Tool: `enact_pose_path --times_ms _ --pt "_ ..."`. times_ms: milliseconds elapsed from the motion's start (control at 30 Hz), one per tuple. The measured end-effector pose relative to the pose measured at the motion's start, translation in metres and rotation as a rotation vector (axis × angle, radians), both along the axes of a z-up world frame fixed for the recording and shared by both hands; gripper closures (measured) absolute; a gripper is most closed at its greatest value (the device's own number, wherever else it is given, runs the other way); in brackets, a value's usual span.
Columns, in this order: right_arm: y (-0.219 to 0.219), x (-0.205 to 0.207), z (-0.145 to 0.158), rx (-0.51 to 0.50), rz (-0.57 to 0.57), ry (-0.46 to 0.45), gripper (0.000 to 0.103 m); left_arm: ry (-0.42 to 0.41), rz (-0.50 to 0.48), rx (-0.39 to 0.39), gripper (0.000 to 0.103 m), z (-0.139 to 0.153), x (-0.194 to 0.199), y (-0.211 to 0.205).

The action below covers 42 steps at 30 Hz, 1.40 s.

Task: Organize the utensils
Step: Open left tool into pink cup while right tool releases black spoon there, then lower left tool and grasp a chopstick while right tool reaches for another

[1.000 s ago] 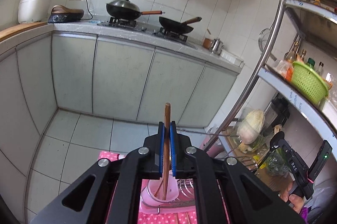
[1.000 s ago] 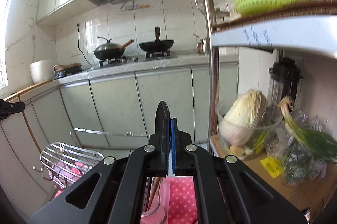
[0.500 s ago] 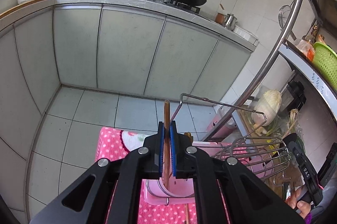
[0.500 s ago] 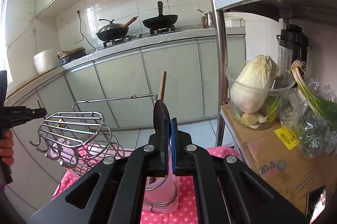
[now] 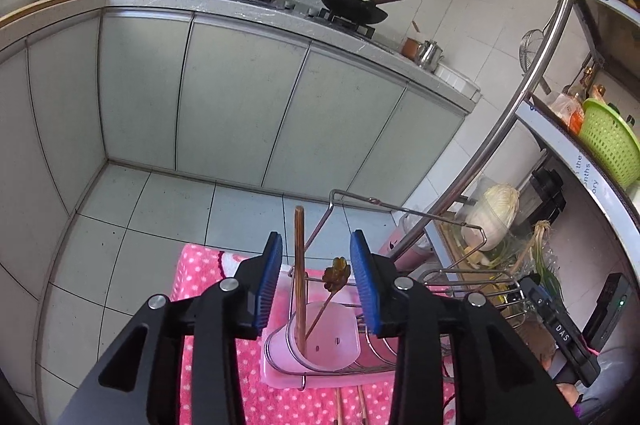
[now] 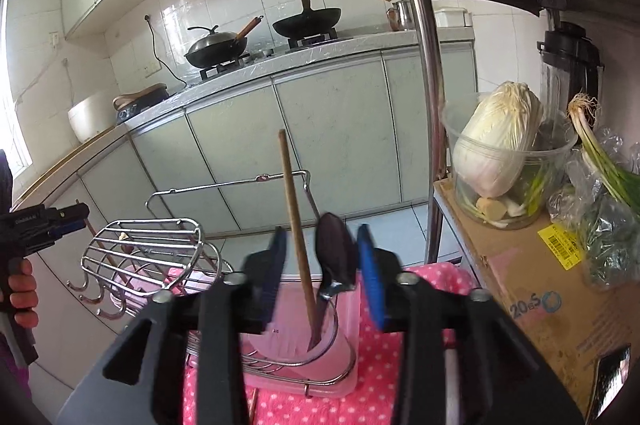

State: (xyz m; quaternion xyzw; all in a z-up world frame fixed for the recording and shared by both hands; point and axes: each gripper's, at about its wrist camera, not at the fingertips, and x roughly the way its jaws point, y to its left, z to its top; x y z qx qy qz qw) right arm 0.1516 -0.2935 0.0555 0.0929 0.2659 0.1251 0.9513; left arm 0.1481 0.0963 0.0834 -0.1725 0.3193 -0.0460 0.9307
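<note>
A pink plastic utensil cup (image 5: 320, 345) sits in a wire rack on a pink dotted cloth (image 5: 200, 265). In the left wrist view a brown chopstick (image 5: 299, 265) stands upright in the cup between the fingers of my open left gripper (image 5: 316, 281), untouched. A thin stick with an amber ornament top (image 5: 338, 271) leans beside it. In the right wrist view my right gripper (image 6: 322, 277) is open around the chopstick (image 6: 294, 217) and a dark spoon (image 6: 334, 257), both standing in the cup (image 6: 296, 341).
The chrome wire dish rack (image 6: 148, 245) with hooks and a tall handle (image 6: 240, 181) stands around the cup. A shelf post (image 6: 428, 105), a cardboard box (image 6: 532, 285) and a tub with cabbage (image 6: 500, 153) are at the right. Kitchen cabinets (image 5: 240, 105) lie behind.
Both grippers have opened. The left one let go of the chopstick and the right one let go of the spoon; both utensils now stand in the pink cup.
</note>
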Motion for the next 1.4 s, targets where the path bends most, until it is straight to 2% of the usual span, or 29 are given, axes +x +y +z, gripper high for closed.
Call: enact_pose_path --times_ms 167,367,467,767,933,1100,1267,1400 --pt "-0.006 -0.011 0.006 0.005 -0.009 -0.009 0.063 -0.023 0.025 -0.007 0.068 0.011 -0.013 0.009" --pt "-0.017 -0.048 0.008 0.02 -0.024 -0.029 0.063 -0.061 0.013 0.009 0.068 0.018 -0.052 0.01" --pt "-0.02 -0.067 -0.001 0.041 -0.016 -0.007 0.063 -0.062 -0.012 0.017 0.068 0.01 -0.073 0.005" --pt "-0.009 -0.103 -0.039 0.027 0.021 0.104 0.063 0.002 -0.062 0.016 0.068 -0.032 -0.116 -0.018" --pt "-0.004 -0.111 -0.061 0.03 0.037 0.169 0.063 0.069 -0.097 0.042 0.068 -0.063 -0.124 -0.038" --pt "0.004 -0.117 -0.085 0.022 0.05 0.231 0.063 0.212 -0.15 0.005 0.07 -0.109 -0.111 -0.059" --pt "0.005 -0.117 -0.103 0.041 0.06 0.293 0.063 0.317 -0.2 0.008 0.074 -0.144 -0.093 -0.083" --pt "0.006 -0.117 -0.113 0.069 0.072 0.332 0.063 0.413 -0.227 0.03 0.091 -0.174 -0.072 -0.099"
